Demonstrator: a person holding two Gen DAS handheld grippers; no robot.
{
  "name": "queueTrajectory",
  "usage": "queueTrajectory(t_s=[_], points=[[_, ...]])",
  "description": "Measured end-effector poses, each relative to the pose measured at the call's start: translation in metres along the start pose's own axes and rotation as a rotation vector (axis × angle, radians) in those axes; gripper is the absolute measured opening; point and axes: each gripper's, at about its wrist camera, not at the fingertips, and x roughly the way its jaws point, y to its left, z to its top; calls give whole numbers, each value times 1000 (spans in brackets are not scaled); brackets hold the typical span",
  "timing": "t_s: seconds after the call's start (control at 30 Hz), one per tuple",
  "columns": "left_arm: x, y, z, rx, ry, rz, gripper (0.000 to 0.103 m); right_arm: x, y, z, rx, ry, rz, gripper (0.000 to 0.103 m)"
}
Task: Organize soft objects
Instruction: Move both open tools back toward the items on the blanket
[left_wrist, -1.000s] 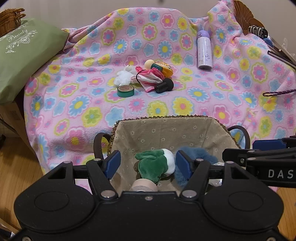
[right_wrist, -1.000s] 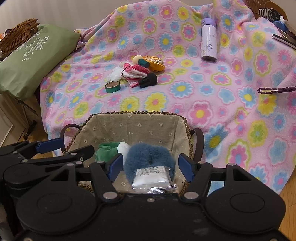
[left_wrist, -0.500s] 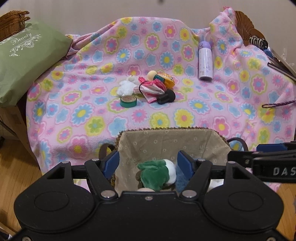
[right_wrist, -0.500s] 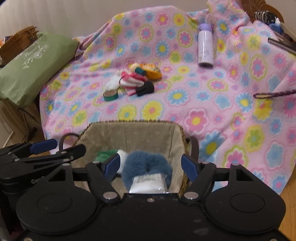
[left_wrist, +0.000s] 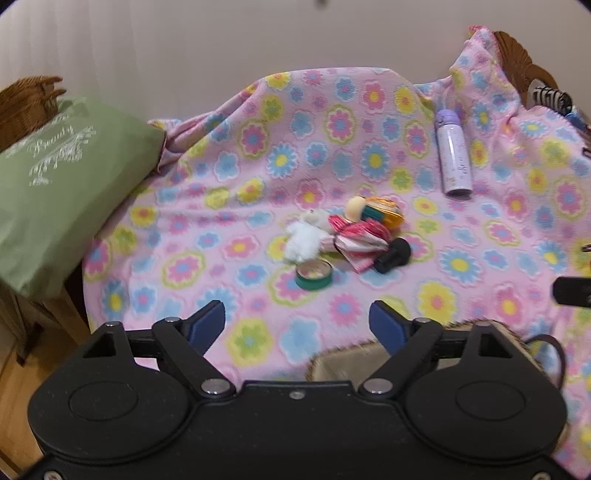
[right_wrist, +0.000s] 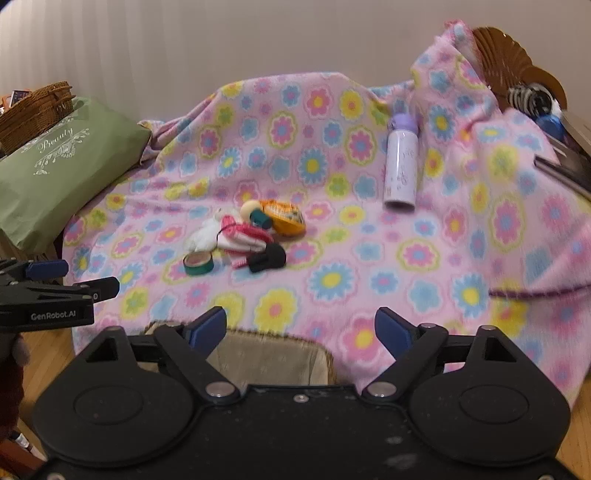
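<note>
Soft even indoor light, faint shadows, motion blur, fisheye-bent dark corners

The left gripper (left_wrist: 297, 321) is opening, with nothing between its blue pads (left_wrist: 208, 323), over a pink flowered blanket (left_wrist: 258, 177). Mid-blanket lies a small cluster: a white plush toy (left_wrist: 303, 240) touching a pink striped cloth (left_wrist: 356, 240), a green tape roll (left_wrist: 314, 274) just in front, a black cylinder (left_wrist: 393, 255) at the cloth's right, an orange pouch (left_wrist: 386, 210) behind. A lilac bottle (left_wrist: 453, 157) lies well apart, upper right. A lined wicker basket (left_wrist: 345, 363) peeks from behind the right finger. A green pillow (left_wrist: 62, 188) sits left
</note>
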Motion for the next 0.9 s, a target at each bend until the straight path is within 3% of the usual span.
queueTrajectory(t_s=[0.4, 0.7, 0.9], points=[[79, 14, 12, -17, 92, -21, 83, 65, -14, 35, -62, 11, -19, 93], [133, 3, 11, 103, 174, -28, 83, 137, -18, 42, -109, 86, -40, 94], [154, 3, 15, 126, 219, -65, 83, 172, -17, 42, -145, 127, -48, 94]])
